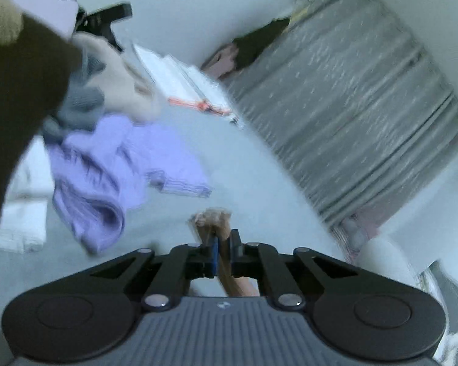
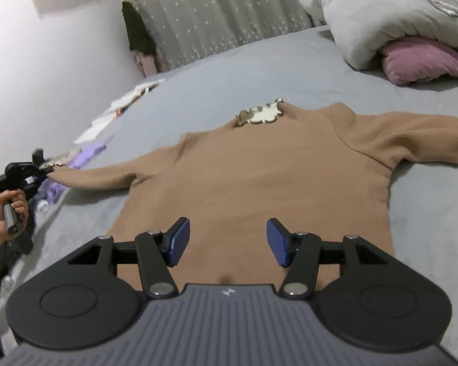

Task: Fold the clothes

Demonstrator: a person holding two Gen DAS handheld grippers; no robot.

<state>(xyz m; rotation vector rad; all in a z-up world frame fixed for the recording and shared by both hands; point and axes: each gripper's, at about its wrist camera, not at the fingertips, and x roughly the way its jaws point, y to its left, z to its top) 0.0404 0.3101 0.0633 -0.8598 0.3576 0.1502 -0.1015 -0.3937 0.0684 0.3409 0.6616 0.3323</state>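
A tan long-sleeved sweater lies flat on the grey bed, its cream frilled collar at the far side and both sleeves spread out. In the right wrist view my left gripper is at the far left, shut on the cuff of the left sleeve. The left wrist view shows the frilled cuff sticking out past the closed fingers of my left gripper. My right gripper stands open above the sweater's near hem, with nothing between its blue pads.
A crumpled lilac garment lies just beyond the held cuff, beside a heap of brown, grey and beige clothes. Papers lie along the wall. A grey duvet and pink pillow fill the far right corner. A hand grips the left handle.
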